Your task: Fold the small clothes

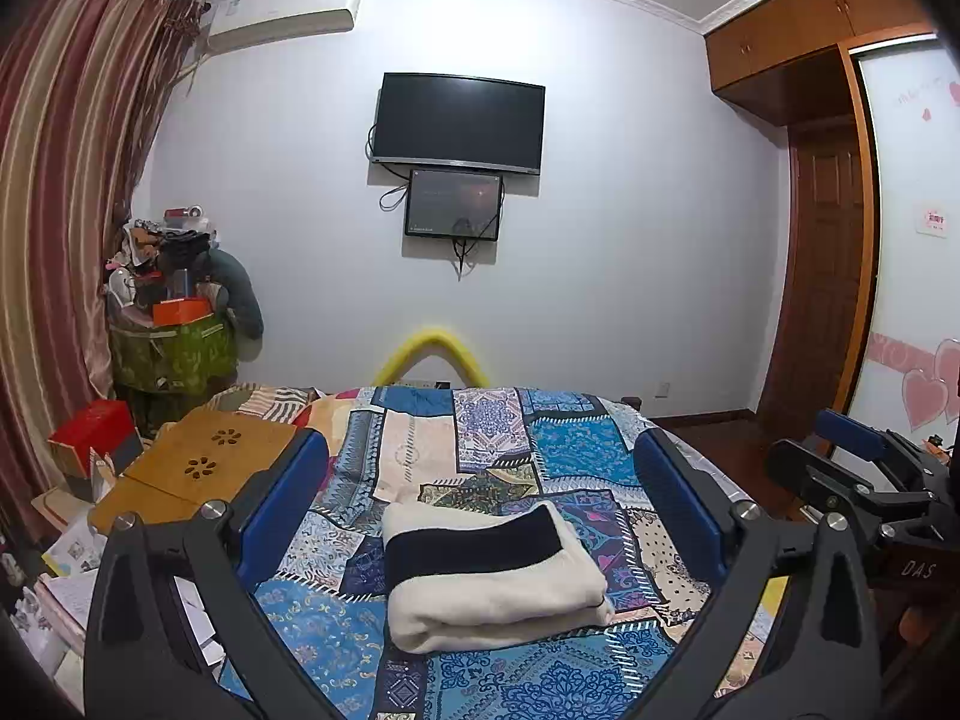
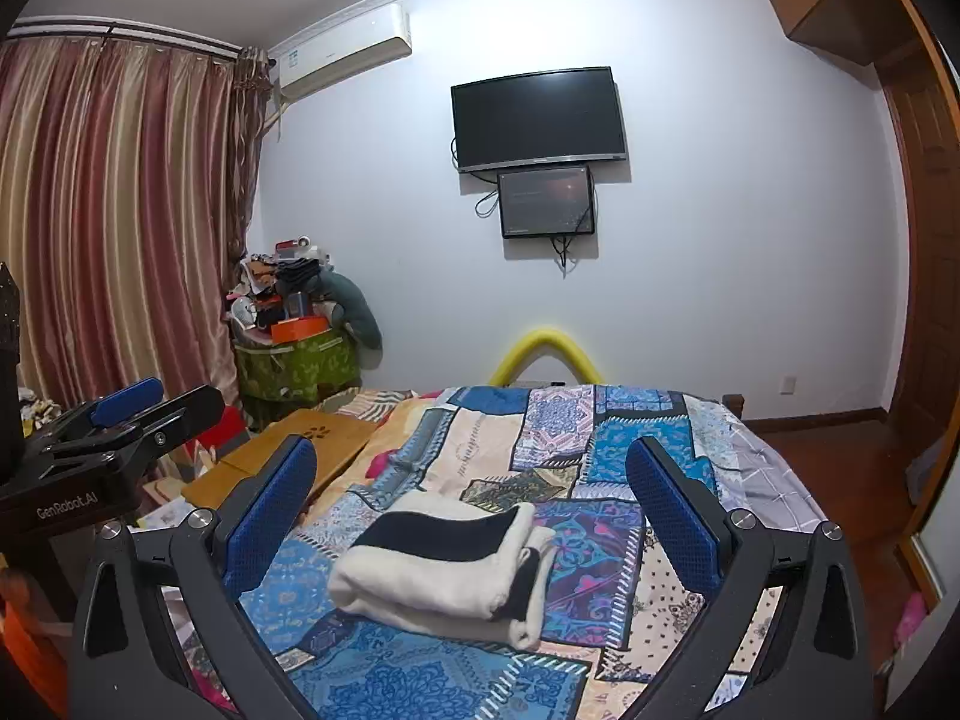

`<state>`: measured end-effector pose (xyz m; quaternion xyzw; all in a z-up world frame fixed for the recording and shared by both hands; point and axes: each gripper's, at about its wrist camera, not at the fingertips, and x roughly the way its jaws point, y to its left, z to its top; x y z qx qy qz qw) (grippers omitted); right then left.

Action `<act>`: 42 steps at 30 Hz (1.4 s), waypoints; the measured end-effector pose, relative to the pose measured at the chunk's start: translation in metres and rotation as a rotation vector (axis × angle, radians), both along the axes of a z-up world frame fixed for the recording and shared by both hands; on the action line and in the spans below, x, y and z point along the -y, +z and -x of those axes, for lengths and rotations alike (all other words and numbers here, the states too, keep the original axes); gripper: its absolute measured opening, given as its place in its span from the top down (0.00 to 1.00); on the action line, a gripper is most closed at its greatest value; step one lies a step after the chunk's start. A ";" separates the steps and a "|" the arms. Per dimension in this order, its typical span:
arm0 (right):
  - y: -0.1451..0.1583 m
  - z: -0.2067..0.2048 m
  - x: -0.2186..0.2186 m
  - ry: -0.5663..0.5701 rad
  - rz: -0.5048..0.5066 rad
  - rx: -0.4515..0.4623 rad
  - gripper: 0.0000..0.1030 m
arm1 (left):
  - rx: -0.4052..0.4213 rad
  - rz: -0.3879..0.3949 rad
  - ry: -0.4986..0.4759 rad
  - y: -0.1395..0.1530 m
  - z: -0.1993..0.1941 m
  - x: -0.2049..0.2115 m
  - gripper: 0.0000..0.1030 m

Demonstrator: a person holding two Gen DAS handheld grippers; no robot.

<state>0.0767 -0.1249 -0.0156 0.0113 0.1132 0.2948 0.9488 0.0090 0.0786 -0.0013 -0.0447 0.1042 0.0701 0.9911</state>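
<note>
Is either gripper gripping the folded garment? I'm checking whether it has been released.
No, the cream-and-black garment lies folded on the quilt, clear of both open grippers.

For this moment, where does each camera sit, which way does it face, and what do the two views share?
Left wrist: on the left tongs, looking along the bed at the folded garment and the TV wall; both its blue fingers show wide apart, with the right tongs at the right edge.
Right wrist: on the right tongs, facing the same way; both its fingers show wide apart, with the left tongs at the left edge.
Shared: garment, bed, TV, curtain, wooden tray.
</note>
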 end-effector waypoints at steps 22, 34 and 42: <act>-0.001 -0.001 -0.001 0.001 0.003 -0.012 0.00 | -0.016 0.032 -0.022 0.000 -0.001 0.000 0.00; -0.004 -0.002 -0.004 0.002 0.014 -0.022 0.00 | -0.027 0.034 -0.030 -0.001 0.000 0.002 0.00; -0.004 -0.004 -0.004 -0.001 0.014 -0.028 0.00 | -0.030 0.025 -0.036 -0.001 -0.001 0.005 0.00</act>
